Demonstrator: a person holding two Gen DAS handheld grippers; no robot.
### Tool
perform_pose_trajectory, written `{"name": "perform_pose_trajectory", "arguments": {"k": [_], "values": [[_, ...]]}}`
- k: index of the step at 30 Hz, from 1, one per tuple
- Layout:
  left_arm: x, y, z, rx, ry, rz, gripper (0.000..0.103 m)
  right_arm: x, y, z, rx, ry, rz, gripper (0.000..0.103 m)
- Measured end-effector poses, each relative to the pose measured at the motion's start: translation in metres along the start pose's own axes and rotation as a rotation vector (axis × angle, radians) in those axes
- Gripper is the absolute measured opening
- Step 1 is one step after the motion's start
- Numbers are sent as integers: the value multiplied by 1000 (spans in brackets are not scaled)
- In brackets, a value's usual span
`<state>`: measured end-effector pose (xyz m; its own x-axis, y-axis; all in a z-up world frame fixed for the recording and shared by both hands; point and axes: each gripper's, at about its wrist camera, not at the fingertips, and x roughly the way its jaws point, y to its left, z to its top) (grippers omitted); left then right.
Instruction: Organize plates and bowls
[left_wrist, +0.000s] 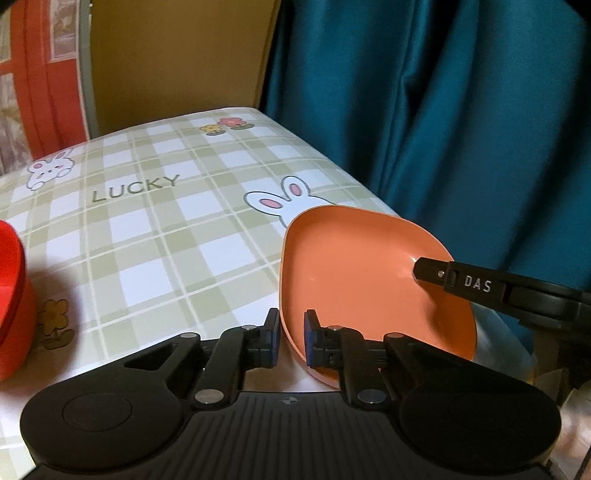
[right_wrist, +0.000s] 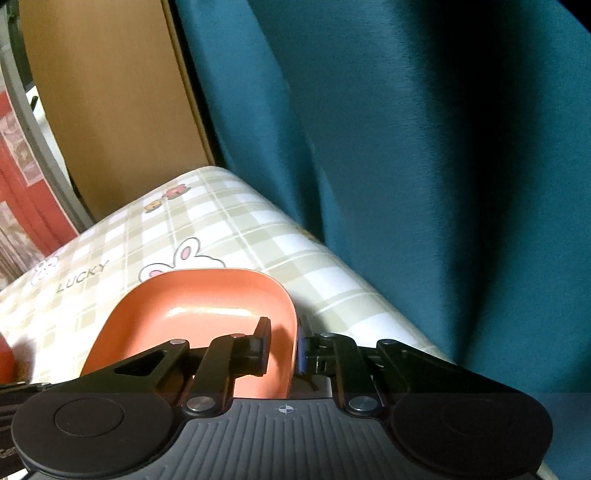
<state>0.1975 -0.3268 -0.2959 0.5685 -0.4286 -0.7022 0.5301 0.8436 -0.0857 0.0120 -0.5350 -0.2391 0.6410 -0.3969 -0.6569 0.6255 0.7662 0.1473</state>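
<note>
An orange square plate (left_wrist: 354, 269) is tilted above the right edge of the checked tablecloth. My left gripper (left_wrist: 291, 341) straddles its near rim, one finger outside and one inside, pressed on it. My right gripper (right_wrist: 282, 347) clamps the plate's (right_wrist: 199, 314) opposite rim the same way; one of its fingers (left_wrist: 461, 282) shows inside the plate in the left wrist view. A red bowl (left_wrist: 13, 302) stands at the table's left edge.
The table (left_wrist: 155, 229) carries a green-checked cloth with rabbits and the word LUCKY. A teal curtain (left_wrist: 443, 110) hangs close on the right. A cardboard panel (right_wrist: 110, 110) and a red frame (left_wrist: 48, 74) stand behind the table.
</note>
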Motion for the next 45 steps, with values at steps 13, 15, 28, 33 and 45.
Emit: {"name": "perform_pose_trajectory", "arguments": {"k": [13, 15, 28, 33, 45], "values": [[-25, 17, 5, -14, -36, 58, 14, -18, 28, 7, -31, -30, 41, 13], [-31, 18, 7, -14, -47, 63, 14, -20, 33, 9, -36, -37, 47, 13], [-68, 26, 12, -28, -110, 79, 14, -52, 61, 19, -67, -82, 66, 13], [-90, 37, 16, -35, -155, 97, 14, -61, 79, 27, -60, -85, 109, 14], [-161, 99, 26, -99, -244, 194, 14, -84, 180, 45, -132, -122, 256, 14]]}}
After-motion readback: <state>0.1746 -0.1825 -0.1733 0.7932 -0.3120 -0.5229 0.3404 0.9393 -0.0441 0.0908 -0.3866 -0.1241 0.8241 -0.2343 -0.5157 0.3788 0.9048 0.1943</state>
